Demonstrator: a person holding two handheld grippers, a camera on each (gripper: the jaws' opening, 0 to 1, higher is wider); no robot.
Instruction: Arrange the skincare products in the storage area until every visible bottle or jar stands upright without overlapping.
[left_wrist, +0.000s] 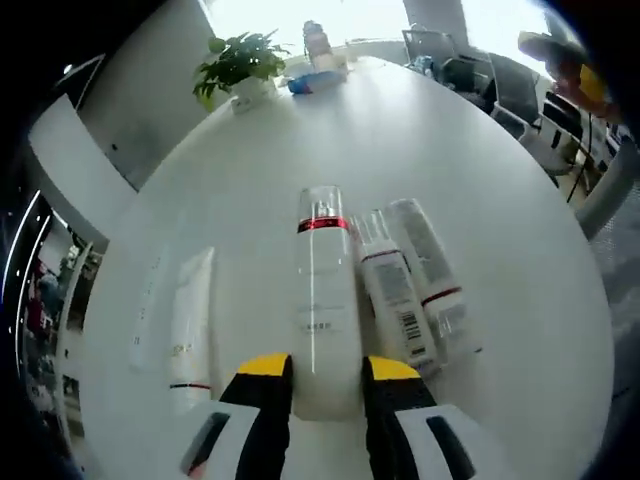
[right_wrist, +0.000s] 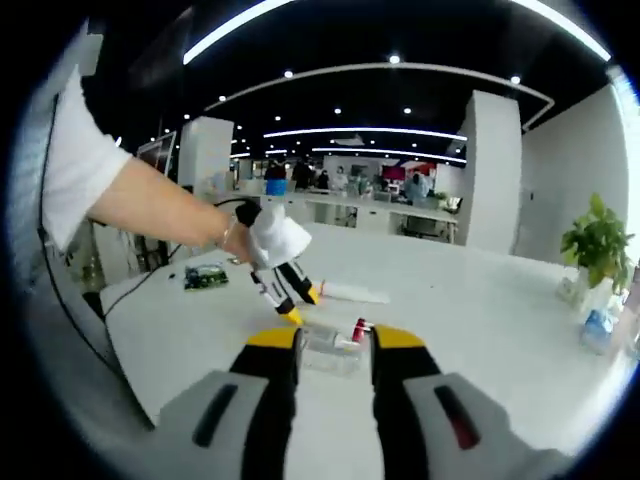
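my left gripper (left_wrist: 328, 372): jaws set either side of the base of the clear bottle, touching or nearly so; i cannot tell if they press it
clear bottle (left_wrist: 323, 290): lying flat on the white table (left_wrist: 520, 260), red band under a clear cap, faint grey print i cannot read
two white tubes (left_wrist: 410, 285): lying side by side just right of the clear bottle, one shows a barcode, red stripes (small text unreadable)
white tube (left_wrist: 190, 325): flat, left of the bottle, apart from it
my right gripper (right_wrist: 335, 345): jaws apart, holding nothing, above the table
potted plant (left_wrist: 238, 62): far edge of the table
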